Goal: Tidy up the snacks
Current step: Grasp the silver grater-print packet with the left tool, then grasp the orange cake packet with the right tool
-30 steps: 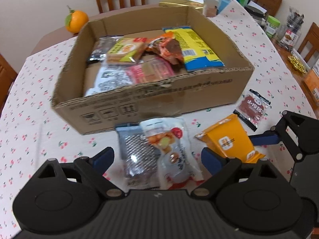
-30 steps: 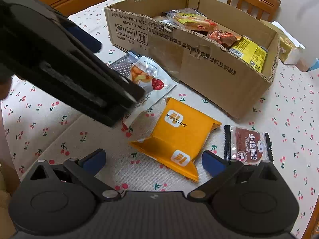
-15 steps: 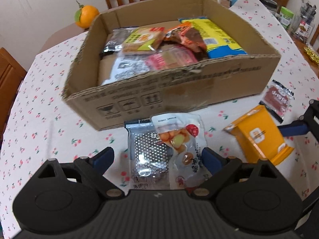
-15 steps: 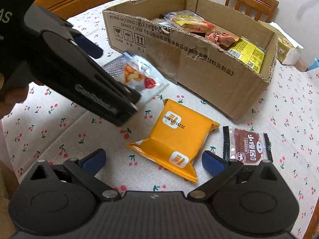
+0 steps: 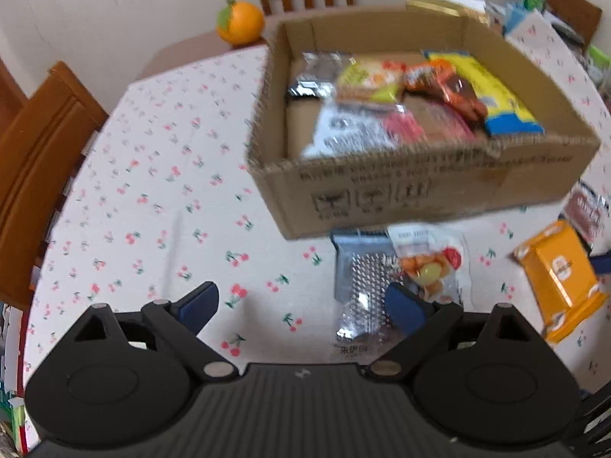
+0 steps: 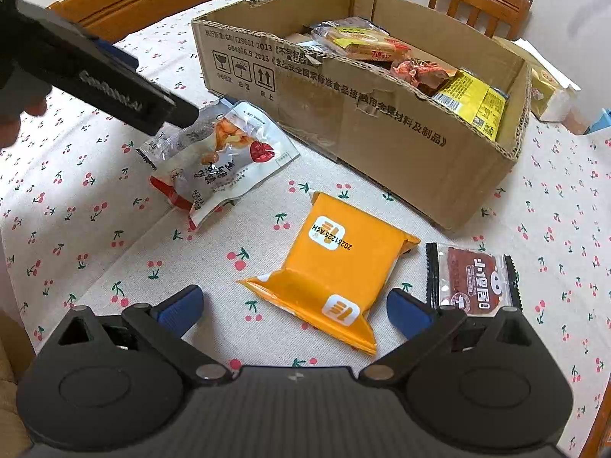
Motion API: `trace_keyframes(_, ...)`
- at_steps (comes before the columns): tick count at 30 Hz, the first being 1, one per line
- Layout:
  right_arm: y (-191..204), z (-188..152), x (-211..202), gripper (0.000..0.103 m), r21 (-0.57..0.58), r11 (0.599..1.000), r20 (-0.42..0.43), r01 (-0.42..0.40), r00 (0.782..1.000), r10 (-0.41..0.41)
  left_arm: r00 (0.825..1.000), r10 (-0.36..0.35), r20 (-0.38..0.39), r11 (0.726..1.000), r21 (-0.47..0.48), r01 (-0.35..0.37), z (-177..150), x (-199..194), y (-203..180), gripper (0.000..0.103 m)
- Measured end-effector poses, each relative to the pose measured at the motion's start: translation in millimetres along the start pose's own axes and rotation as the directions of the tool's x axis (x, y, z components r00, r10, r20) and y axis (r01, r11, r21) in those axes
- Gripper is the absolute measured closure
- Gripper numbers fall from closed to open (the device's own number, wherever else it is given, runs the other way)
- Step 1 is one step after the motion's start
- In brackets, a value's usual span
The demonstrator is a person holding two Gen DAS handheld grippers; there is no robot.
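Left tongs (image 5: 301,301) hanging spread wide, empty, over bare tabletop (image 5: 160,191) left of the box (image 5: 420,198). Right tongs (image 6: 294,305) also spread, straddling the orange pack (image 6: 336,267) lying in front of the box. Pack looks light, puffy, slick film, likely crushable; I'd be pinching the crimped end seam. Box is rough corrugated cardboard, already holding snacks.

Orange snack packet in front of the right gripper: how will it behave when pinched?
The orange packet looks puffed like a pillow, so probably light, and it should squash under the pads. Its glossy film may be slippery. The flat crimped ends look floppy; gripping the fuller middle seems safer.
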State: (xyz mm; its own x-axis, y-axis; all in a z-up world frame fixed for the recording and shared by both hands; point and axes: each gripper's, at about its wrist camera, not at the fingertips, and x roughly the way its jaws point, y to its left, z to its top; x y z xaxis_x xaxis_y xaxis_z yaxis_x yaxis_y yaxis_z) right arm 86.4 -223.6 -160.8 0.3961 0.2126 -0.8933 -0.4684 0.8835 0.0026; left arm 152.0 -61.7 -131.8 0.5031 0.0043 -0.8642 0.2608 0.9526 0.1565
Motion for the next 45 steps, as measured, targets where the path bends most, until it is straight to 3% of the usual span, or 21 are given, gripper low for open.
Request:
trace_keyframes(8, -7.5, -1.5, -2.5, 0.0, 0.054, 0.998, -0.009, -0.019, 1.0, 0.019, 0.999, -0.048, -0.011, 0.995, 0.083, 0.049, -2.4, 6.0, -30.3, 0.009)
trace_keyframes(15, -6.9, -3.3, -2.7, 0.0, 0.065, 0.998, -0.014, 0.006, 1.0, -0.005, 0.999, -0.041, -0.014, 0.999, 0.03, 0.041, -5.9, 13.6, -7.6, 0.006)
trace_keyframes(25, -3.1, -3.4, 0.5, 0.0, 0.115, 0.991, -0.006, 0.066, 0.998, -0.066, 0.992, -0.123, -0.028, 0.991, 0.04, 0.124, -2.0, 20.4, -8.9, 0.006)
trace_keyframes(30, -6.2, -4.5, -6.8, 0.0, 0.169, 0.981, 0.004, 0.096, 0.995, -0.098, 0.983, -0.177, -0.041, 0.984, 0.006, 0.177, -2.9, 19.1, -1.8, 0.018)
trace_keyframes(35, -9.3, 2.0, -22.0, 0.003, 0.226, 0.966, 0.062, 0.128, 0.987, -0.145, 0.981, -0.19, -0.027, 0.98, 0.05, 0.192, -3.1, 11.0, -9.6, 0.035)
trace_keyframes(40, -9.2, 15.0, -14.8, 0.02, 0.263, 0.955, 0.061, 0.134, 0.986, -0.155, 0.979, -0.201, -0.015, 0.976, 0.079, 0.202, -1.1, 10.2, -17.0, 0.039)
trace_keyframes(41, -8.9, 16.3, -11.9, 0.022, 0.267, 0.954, 0.053, 0.138, 0.986, -0.157, 0.978, -0.209, -0.016, 0.975, 0.078, 0.21, -1.3, 9.8, -15.5, 0.044)
trace_keyframes(45, -9.0, 17.1, -11.0, 0.023, 0.283, 0.949, 0.029, 0.141, 0.987, -0.155, 0.978, -0.205, -0.024, 0.975, 0.084, 0.207, -2.6, 9.3, -9.0, 0.044)
